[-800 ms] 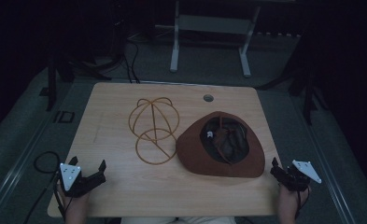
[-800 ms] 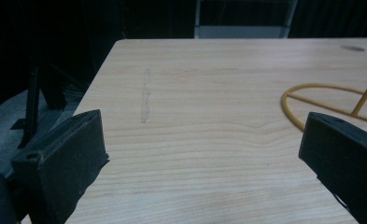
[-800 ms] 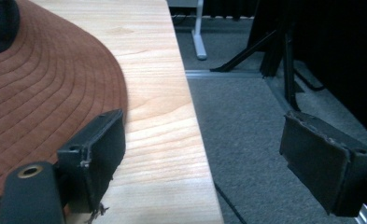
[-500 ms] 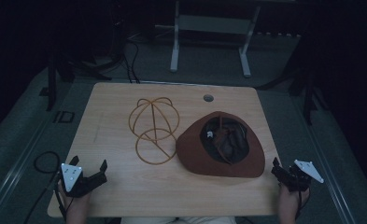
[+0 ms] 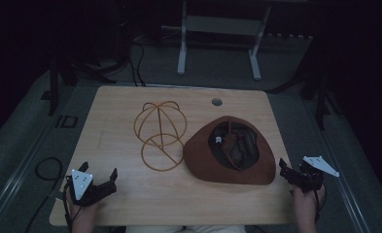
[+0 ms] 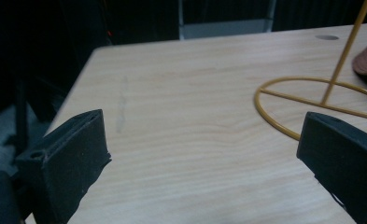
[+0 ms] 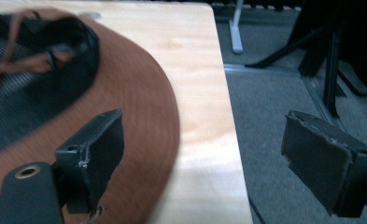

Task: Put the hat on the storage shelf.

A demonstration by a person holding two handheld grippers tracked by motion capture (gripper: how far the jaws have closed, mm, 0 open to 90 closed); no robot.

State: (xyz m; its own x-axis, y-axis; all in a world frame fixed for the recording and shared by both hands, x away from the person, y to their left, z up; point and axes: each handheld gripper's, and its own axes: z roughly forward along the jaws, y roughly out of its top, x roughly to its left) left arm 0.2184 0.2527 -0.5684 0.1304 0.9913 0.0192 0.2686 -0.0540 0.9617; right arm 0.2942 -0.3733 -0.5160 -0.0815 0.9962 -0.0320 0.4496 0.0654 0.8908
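Brown hat (image 5: 230, 151) lying crown-down, opening up, on right half of table (image 5: 120, 104), cord loose inside; brim's long axis running roughly left to right across table. Gold wire stand (image 5: 159, 136) upright just left of hat, base ring near or touching brim; contact cannot be told.

Right gripper (image 5: 286, 172) at right table edge, just beside brim, jaws spread wide, nothing between. In right gripper view, hat (image 7: 78, 116) ahead and left of right gripper (image 7: 209, 154).

Left gripper (image 5: 106, 182) near front left corner, jaws wide apart, empty, well apart from hat; stand (image 6: 321, 93) ahead and right.

Nearer hand: right. Likely approach: leftward onto brim edge.
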